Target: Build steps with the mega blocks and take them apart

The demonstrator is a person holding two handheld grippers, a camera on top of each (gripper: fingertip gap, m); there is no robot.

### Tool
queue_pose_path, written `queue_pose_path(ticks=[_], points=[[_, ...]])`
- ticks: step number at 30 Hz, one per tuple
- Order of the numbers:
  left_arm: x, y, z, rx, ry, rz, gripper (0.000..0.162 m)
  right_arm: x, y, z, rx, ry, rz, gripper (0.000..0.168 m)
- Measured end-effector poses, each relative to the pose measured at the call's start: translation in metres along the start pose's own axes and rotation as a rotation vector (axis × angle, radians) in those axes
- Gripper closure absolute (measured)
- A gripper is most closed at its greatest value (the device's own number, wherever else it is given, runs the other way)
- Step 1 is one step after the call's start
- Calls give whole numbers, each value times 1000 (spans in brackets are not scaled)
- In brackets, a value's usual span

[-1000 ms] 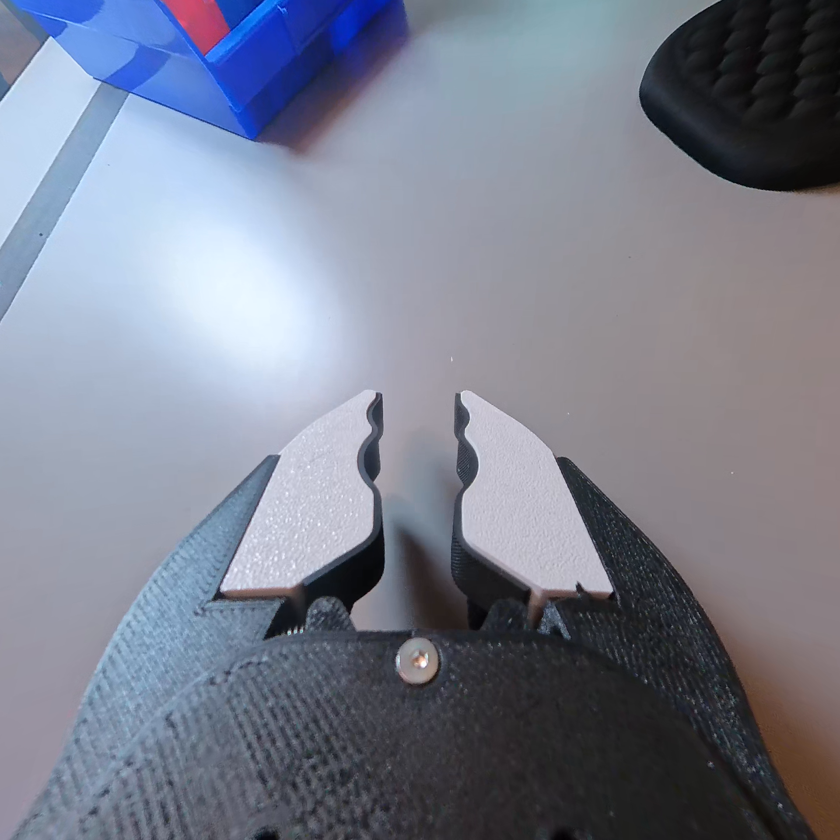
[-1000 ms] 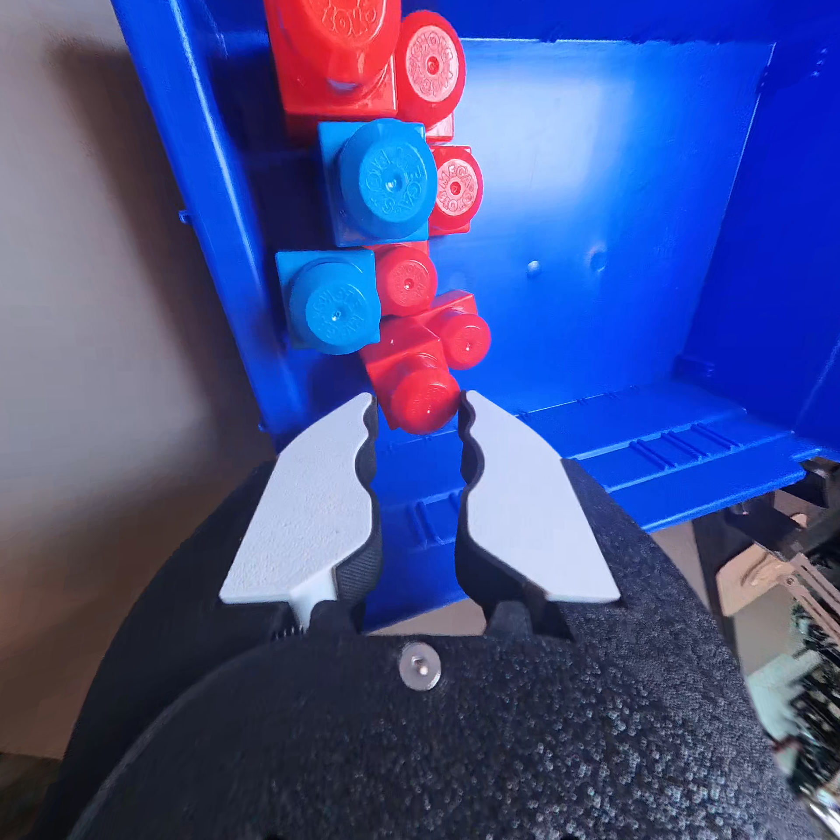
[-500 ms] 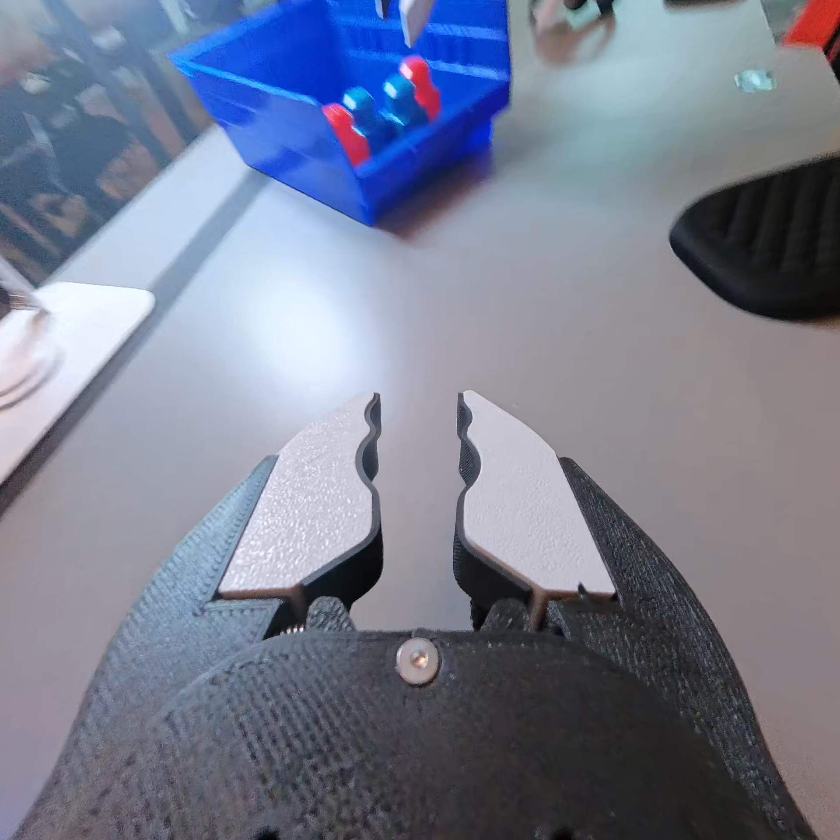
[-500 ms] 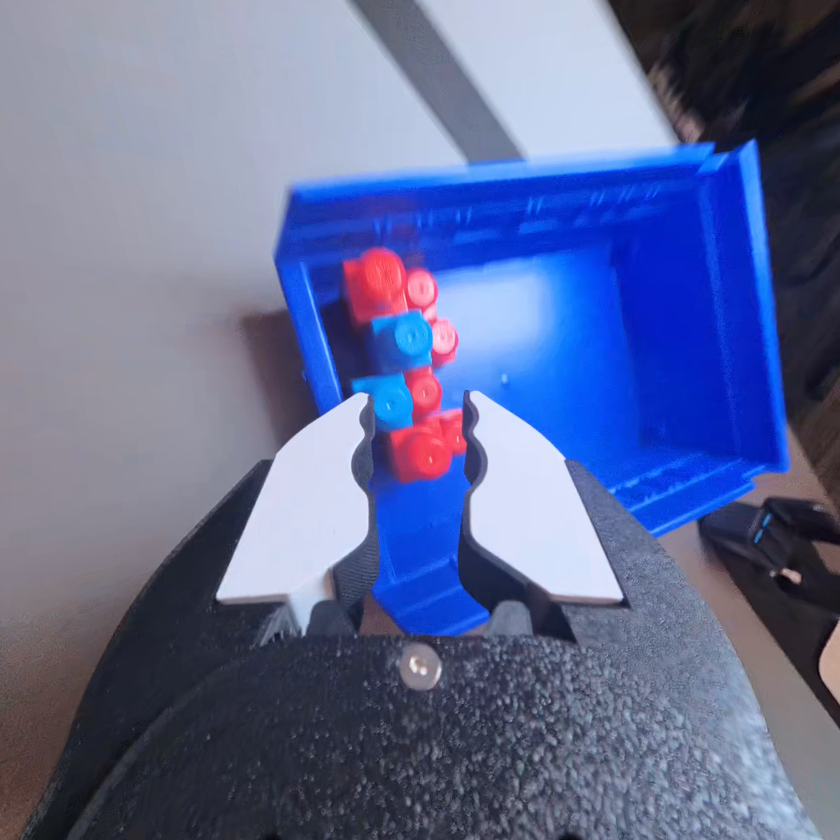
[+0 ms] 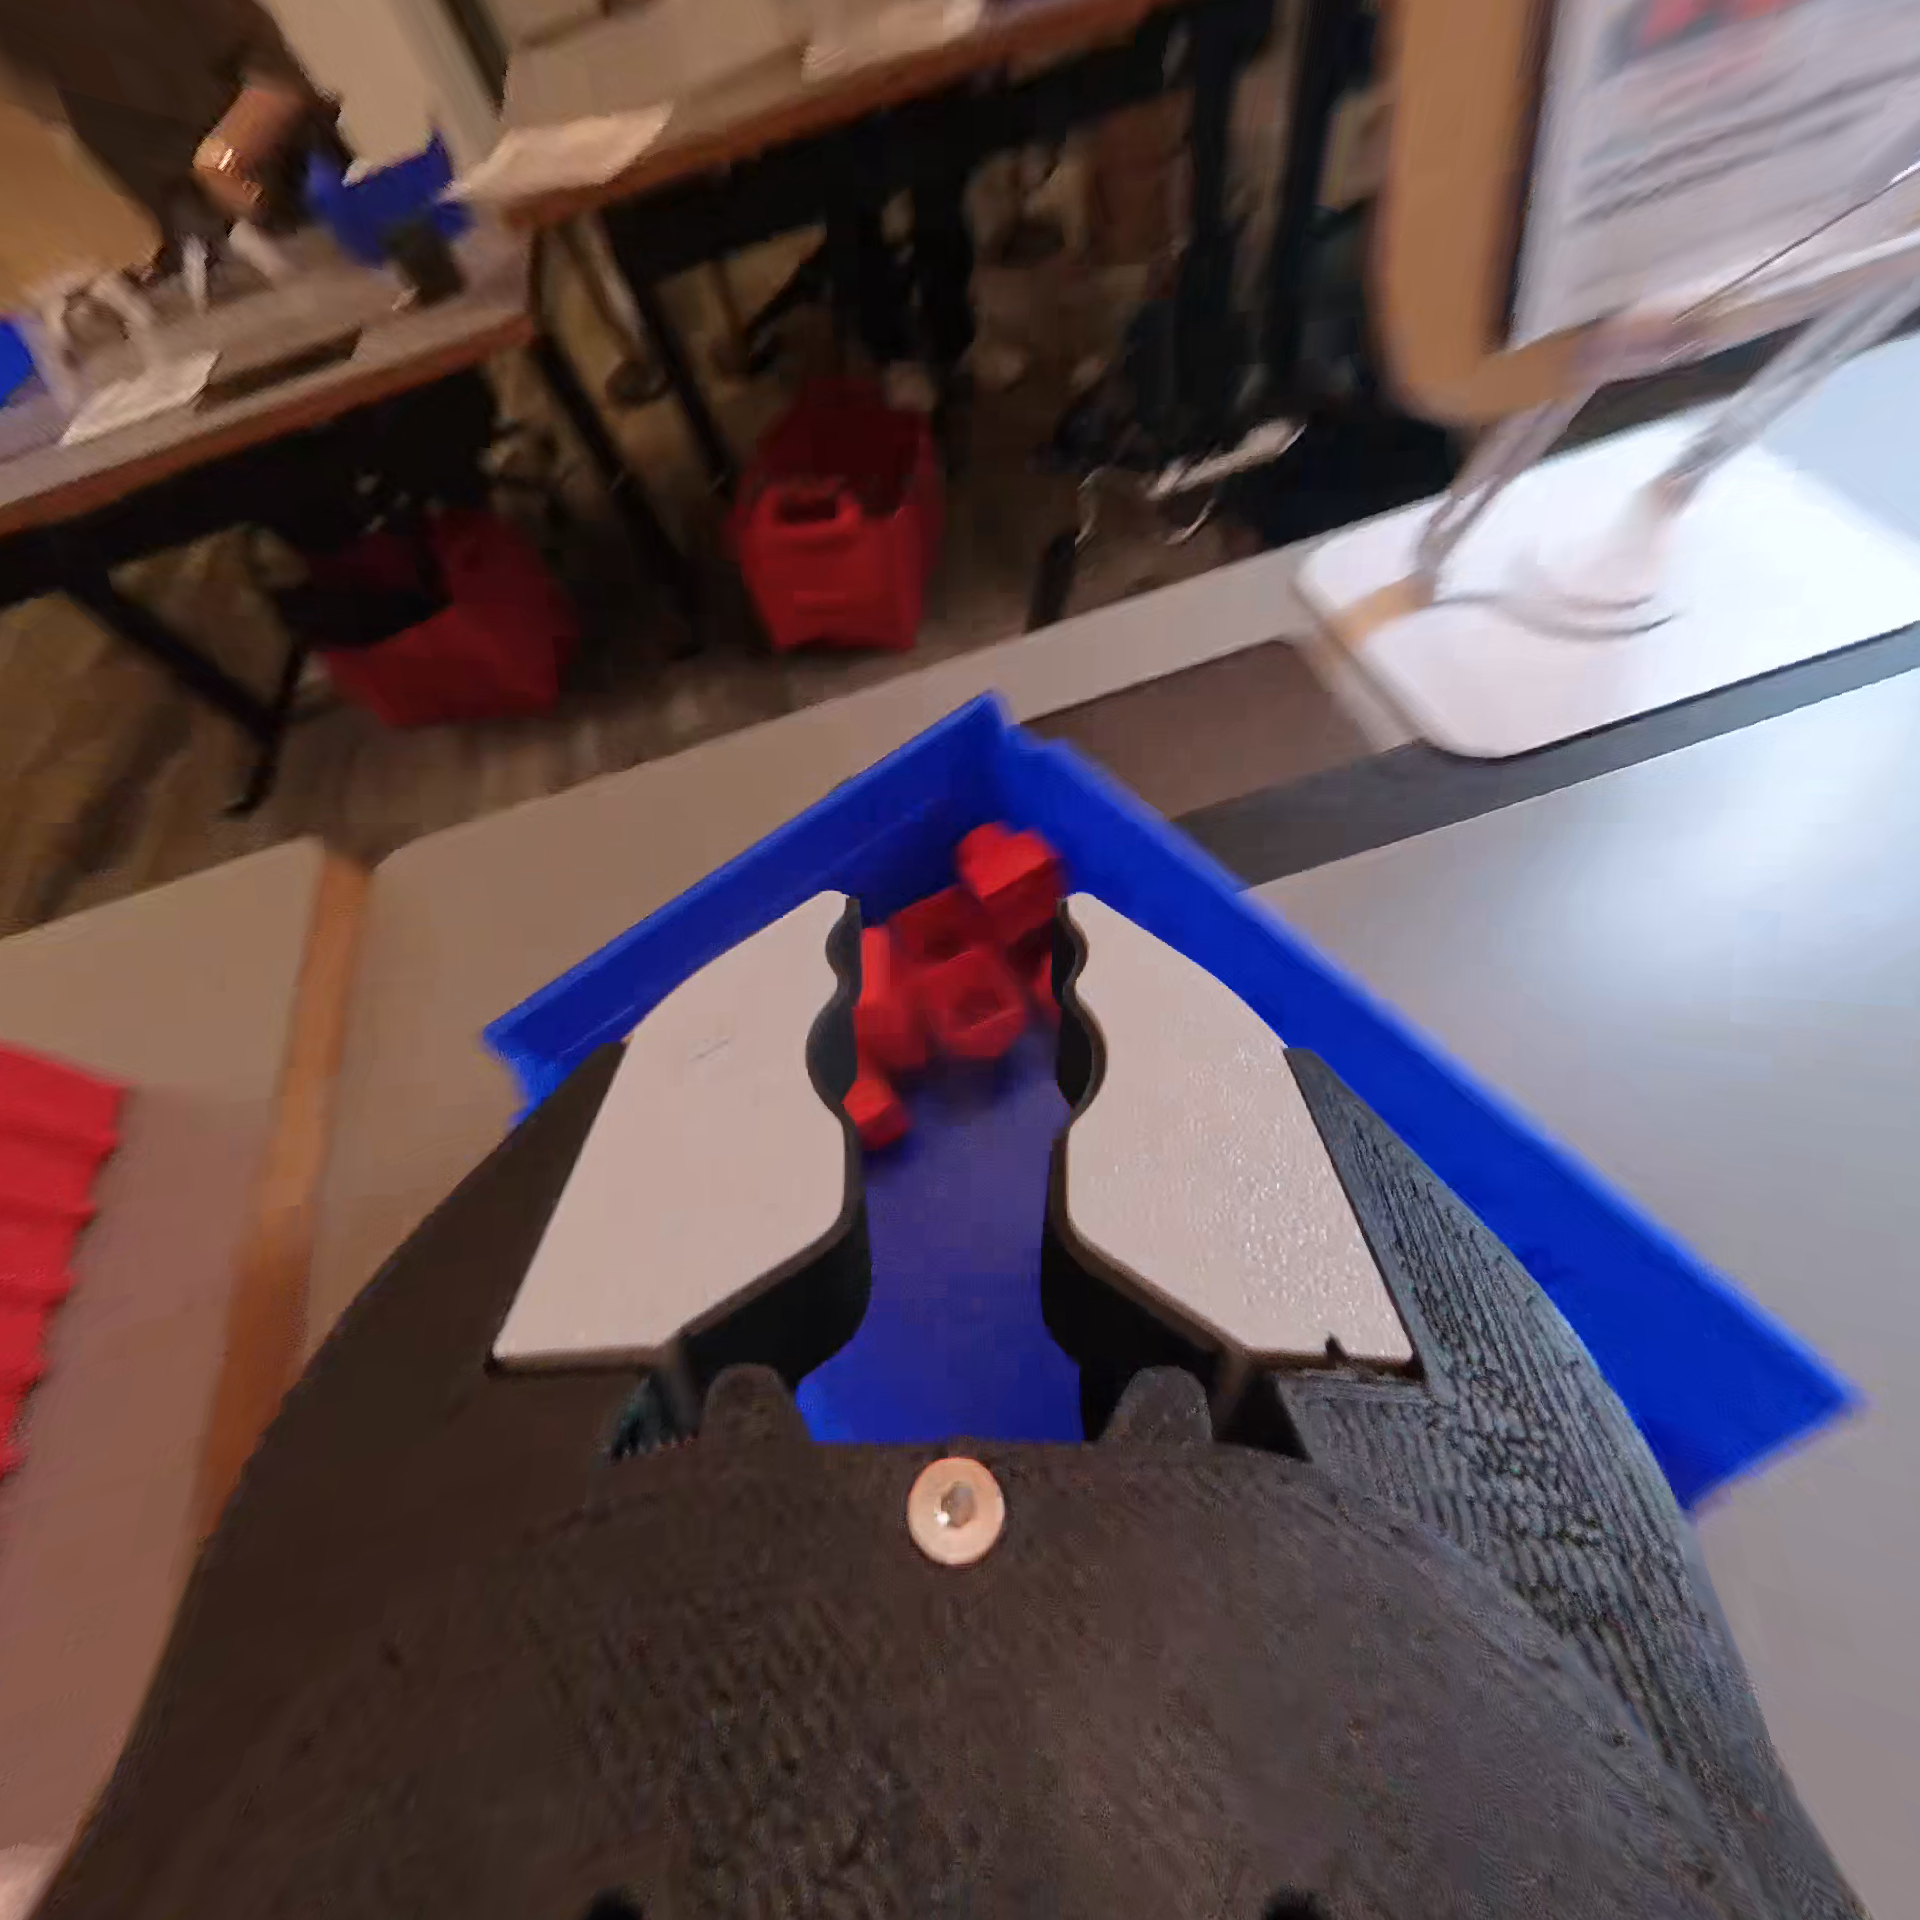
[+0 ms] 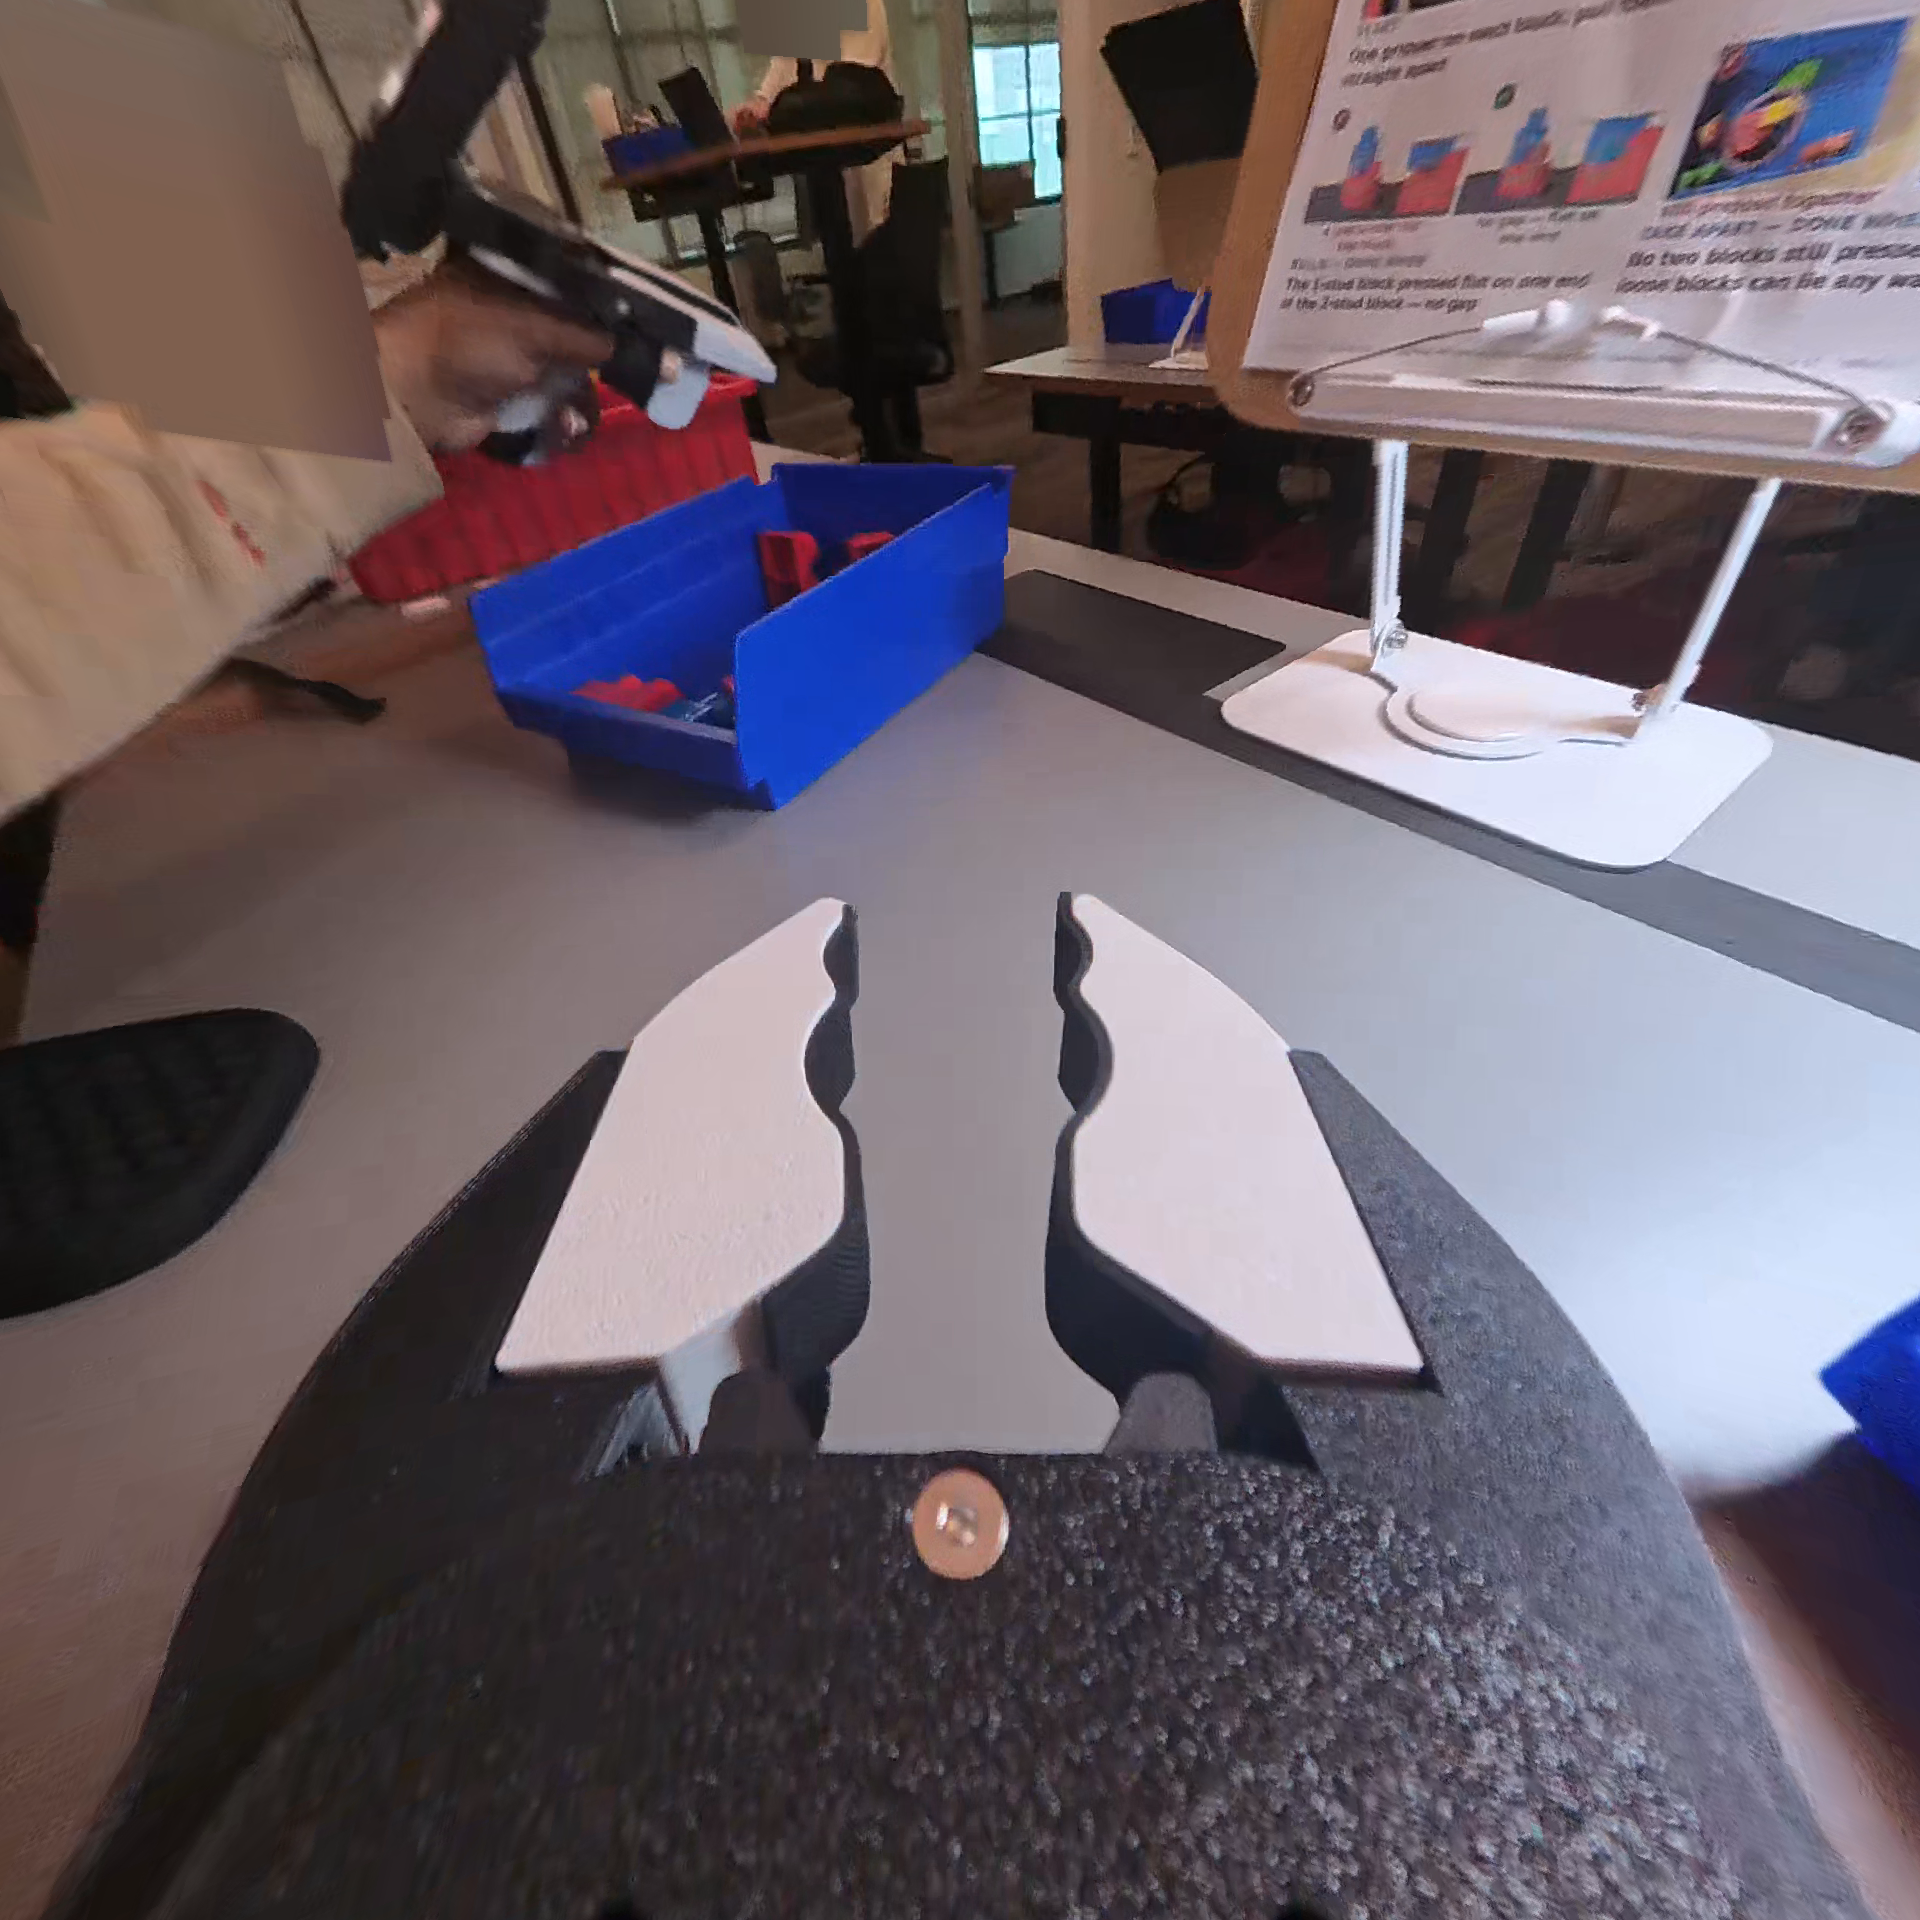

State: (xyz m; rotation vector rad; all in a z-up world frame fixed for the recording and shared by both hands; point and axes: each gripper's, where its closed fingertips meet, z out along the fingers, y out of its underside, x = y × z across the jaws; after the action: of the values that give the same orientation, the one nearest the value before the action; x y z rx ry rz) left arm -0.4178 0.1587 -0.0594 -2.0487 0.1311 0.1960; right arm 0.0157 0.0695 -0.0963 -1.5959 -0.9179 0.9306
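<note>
A blue bin (image 5: 1299,997) holds several red mega blocks (image 5: 956,997), piled in its far corner. My left gripper (image 5: 956,914) is open and empty, hovering over the bin with the red blocks showing between its fingertips. In the right wrist view the bin (image 6: 862,665) stands at the far left of the grey table, with red blocks (image 6: 779,561) and a blue one (image 6: 707,712) inside. The left gripper (image 6: 707,379) hangs above it, held by a hand. My right gripper (image 6: 956,914) is open and empty above bare table, well short of the bin.
A document stand with a white base (image 6: 1496,748) and an instruction sheet (image 6: 1558,156) stands at the far right. A black textured pad (image 6: 125,1132) lies at the near left. A red crate (image 6: 582,499) sits behind the bin. A blue object (image 6: 1881,1382) shows at the right edge. Tip to tip, the grippers are about 45 cm apart.
My left gripper has moved from over bare table to above the bin. My right gripper has pulled back out of the bin to over bare table. Both stay open.
</note>
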Motion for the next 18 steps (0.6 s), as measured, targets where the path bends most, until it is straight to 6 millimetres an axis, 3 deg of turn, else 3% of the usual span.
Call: queue_pose_path(ticks=[4, 9, 12, 14, 16, 18], points=[[-65, 55, 30, -321, -197, 225, 123, -8, 34, 16, -67, -4, -143, 135], [-93, 109, 62, -622, -288, 623, 120, -12, 43, 18, -68, -39, -191, 137], [-101, 124, 80, -717, -334, 823, 123, -7, 45, 15, -59, -38, -185, 139], [-106, 130, 88, -770, -369, 949, 142, -1, 48, 14, -61, -30, -158, 141], [-110, 124, 89, -757, -431, 1099, 157, 4, 50, 13, -58, -21, -130, 143], [-110, 113, 84, -706, -468, 1124, 158, 5, 52, 12, -60, -21, -125, 143]])
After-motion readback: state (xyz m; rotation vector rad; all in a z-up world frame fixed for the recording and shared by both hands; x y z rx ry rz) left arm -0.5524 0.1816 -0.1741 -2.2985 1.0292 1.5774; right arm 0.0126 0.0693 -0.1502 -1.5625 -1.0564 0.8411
